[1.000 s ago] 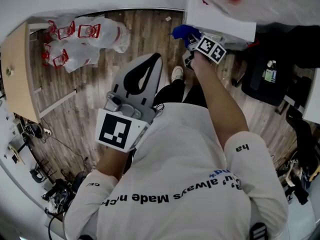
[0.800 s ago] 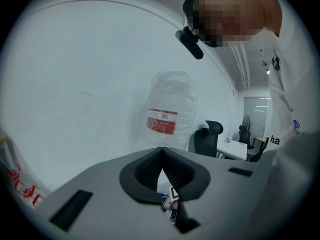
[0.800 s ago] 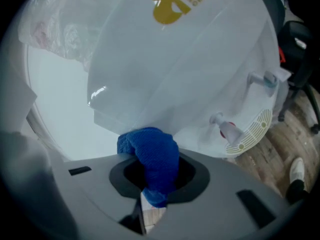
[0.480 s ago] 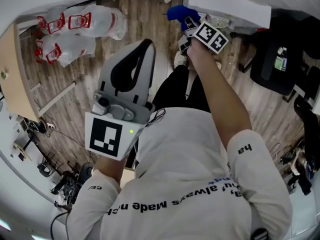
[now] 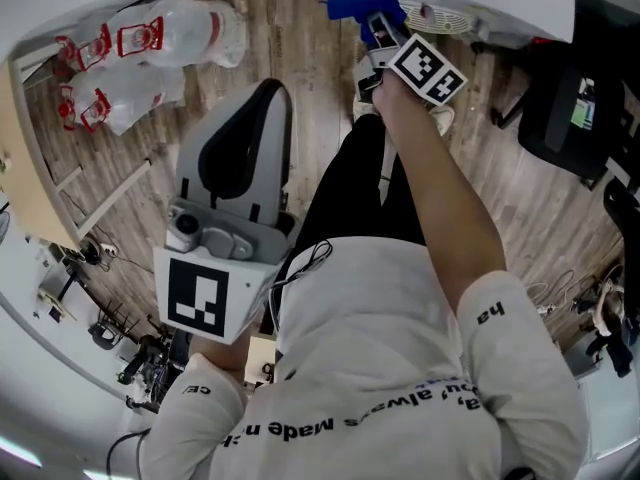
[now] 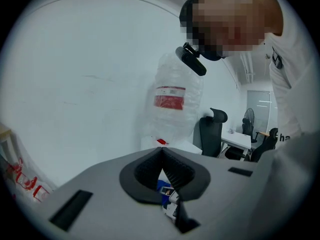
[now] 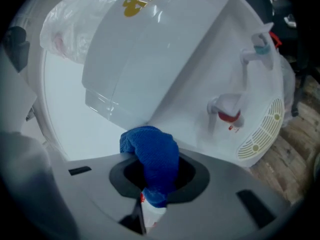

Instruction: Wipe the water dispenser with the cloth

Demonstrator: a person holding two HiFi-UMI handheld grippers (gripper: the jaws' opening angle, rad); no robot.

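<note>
Wood-plank floor [image 5: 290,48] down here, with crinkly clear bags [image 5: 150,43] printed in red over by the wall and a black office chair [image 5: 575,108] on the other side. The water dispenser [image 7: 190,69] is smooth, glossy white plastic with a round slotted grille [image 7: 262,134] below the taps. The right gripper [image 7: 150,189] is clamped on the nubby blue cloth [image 7: 152,154], which is bunched close to the dispenser; can't tell if they're touching. The left gripper [image 6: 161,169] has its jaws pinched together on nothing, well apart from the dispenser.
</note>
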